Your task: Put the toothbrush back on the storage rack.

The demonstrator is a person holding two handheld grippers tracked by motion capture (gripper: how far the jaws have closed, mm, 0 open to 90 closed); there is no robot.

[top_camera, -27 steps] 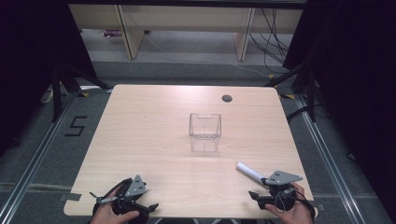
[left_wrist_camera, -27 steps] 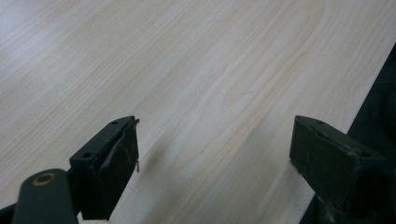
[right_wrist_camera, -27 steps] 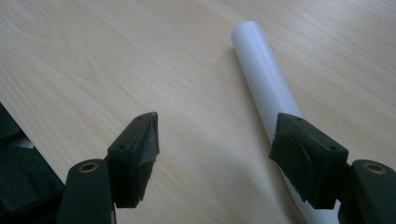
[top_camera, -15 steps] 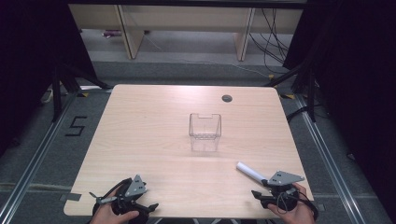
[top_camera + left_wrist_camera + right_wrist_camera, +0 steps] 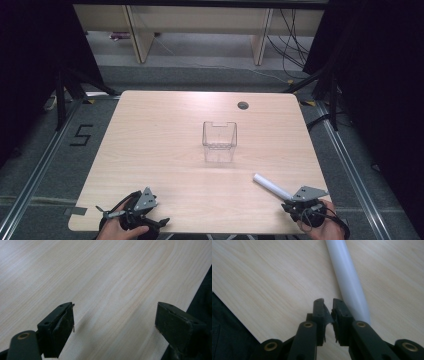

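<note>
Since the earlier frames, the right gripper slides a bit toward the table's near right corner, backing off along the white tube; the left gripper and the clear bin haven't budged.

Progress-wise, I'd say it's barely started: the tube lies flat on the table near the near right corner, nothing gripped, and the bin mid-table looks empty.

Going left to right: the left gripper sits at the near left edge with its fingers spread wide over bare wood, holding nothing. The table is pale wood-grain laminate, matte. The bin is see-through plastic, boxy, open top. The tube is smooth, matte white, a plain cylinder. The right fingers are nearly pinched together, just beside the tube's end, empty.
</note>
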